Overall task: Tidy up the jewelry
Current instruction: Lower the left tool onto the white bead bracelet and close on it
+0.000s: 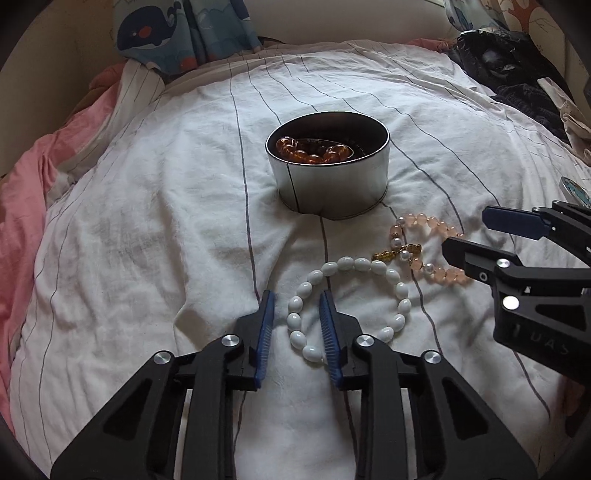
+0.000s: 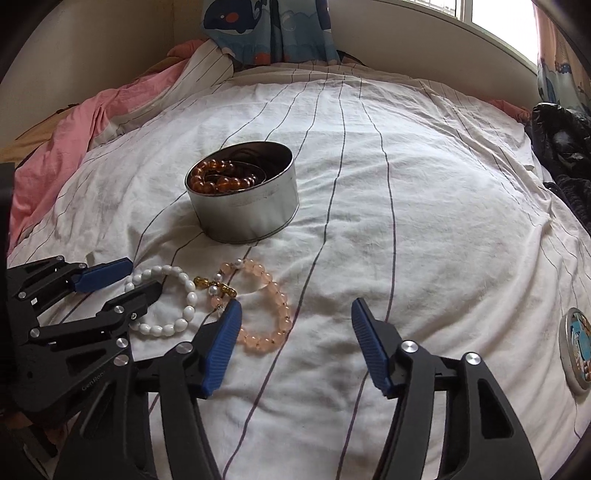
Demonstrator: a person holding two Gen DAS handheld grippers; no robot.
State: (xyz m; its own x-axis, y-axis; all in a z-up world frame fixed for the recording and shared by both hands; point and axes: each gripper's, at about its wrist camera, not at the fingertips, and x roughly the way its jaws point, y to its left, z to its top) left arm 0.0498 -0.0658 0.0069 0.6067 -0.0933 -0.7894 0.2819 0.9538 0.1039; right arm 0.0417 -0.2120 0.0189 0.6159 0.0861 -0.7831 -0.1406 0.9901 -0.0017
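A round silver tin (image 1: 328,184) (image 2: 243,218) stands on the striped white bed sheet with an amber bead bracelet (image 1: 314,153) (image 2: 221,177) inside. In front of it lie a white bead bracelet (image 1: 354,264) (image 2: 184,282) and a pink bead bracelet (image 1: 436,223) (image 2: 273,291) with gold charms, touching each other. My left gripper (image 1: 296,295) (image 2: 143,275) straddles the left side of the white bracelet; the beads lie between its blue pads, unpinched. My right gripper (image 2: 296,304) (image 1: 467,230) is open wide, its left finger (image 2: 223,339) beside the pink bracelet's near edge.
A round lid (image 2: 574,349) (image 1: 574,190) with a cartoon print lies at the right. Dark clothes (image 1: 517,66) (image 2: 561,147) are piled at the far right. A pink blanket (image 1: 22,221) bunches along the left. A whale-print curtain (image 2: 266,29) hangs behind the bed.
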